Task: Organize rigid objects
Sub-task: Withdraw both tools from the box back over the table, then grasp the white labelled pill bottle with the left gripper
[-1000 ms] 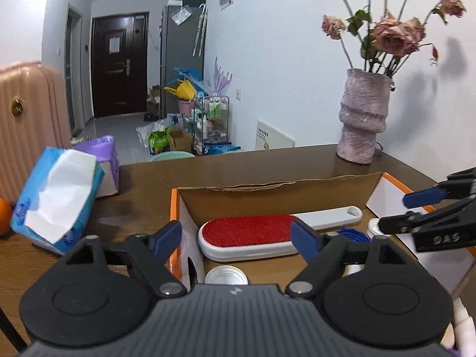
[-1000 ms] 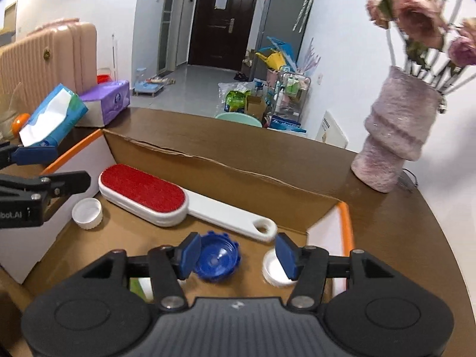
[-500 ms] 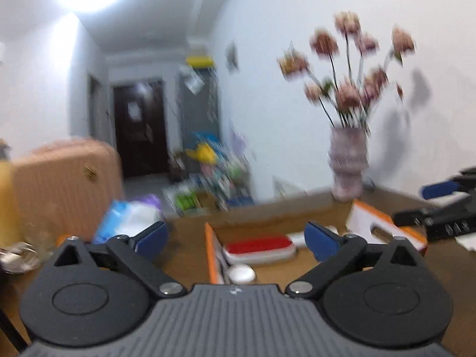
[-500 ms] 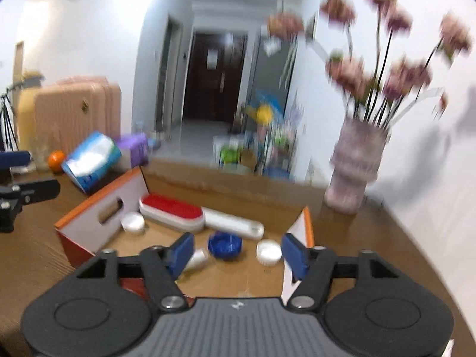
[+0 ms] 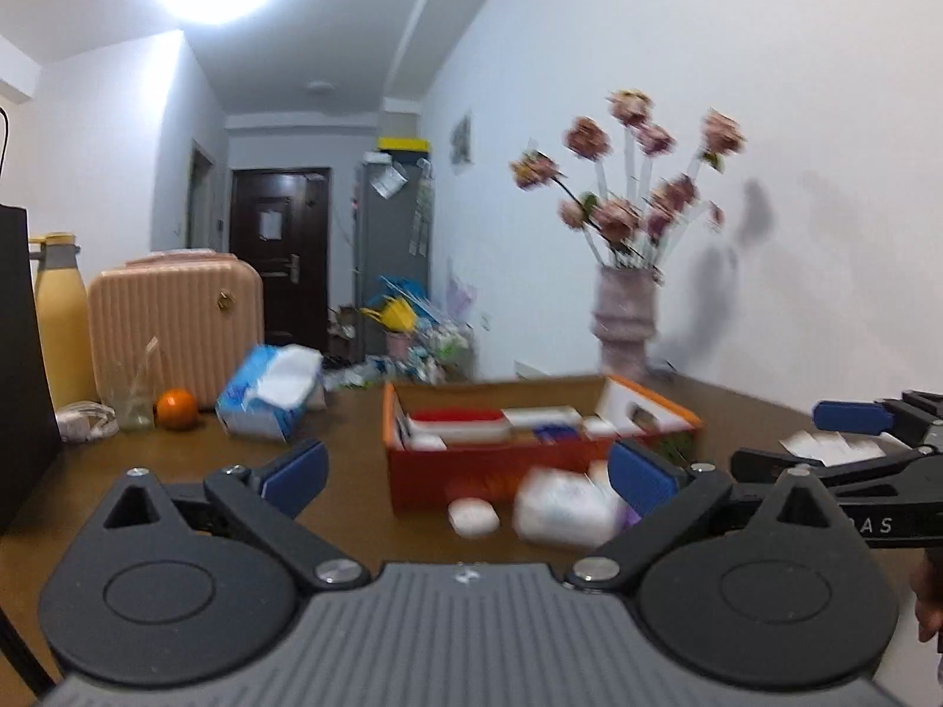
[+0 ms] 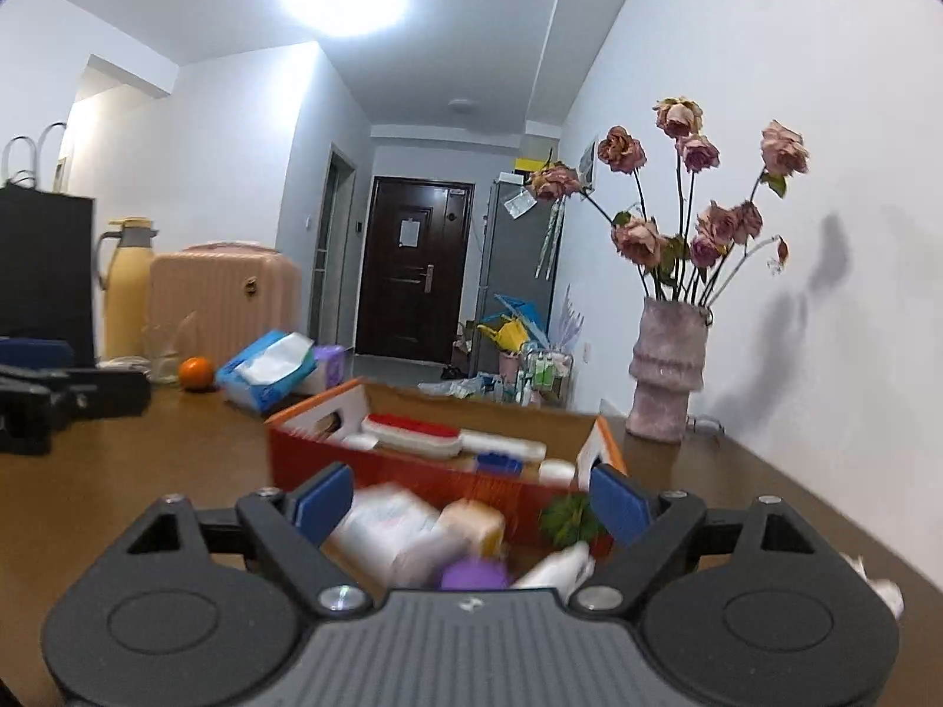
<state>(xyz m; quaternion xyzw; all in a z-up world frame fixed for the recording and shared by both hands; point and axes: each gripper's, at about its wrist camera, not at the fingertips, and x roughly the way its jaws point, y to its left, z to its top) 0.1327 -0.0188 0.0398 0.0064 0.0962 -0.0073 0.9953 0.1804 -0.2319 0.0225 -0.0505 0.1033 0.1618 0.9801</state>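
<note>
1. Far left on the brown table [image 5: 194, 471] stand a yellow flask [image 5: 62, 324] and an orange [image 5: 177, 408], with a blue tissue pack [image 5: 268, 392] beside them.
2. My left gripper [image 5: 465, 471] is spread wide with nothing in it.
3. The orange box [image 6: 436, 480] sits mid-table, holding a red-faced brush [image 6: 412, 433] and blurred caps.
4. My right gripper [image 6: 471, 504] gapes wide, empty, over blurred packets [image 6: 383, 524] lying just in front of the box.
5. A vase of dried roses [image 6: 669, 380] stands at the right.
</note>
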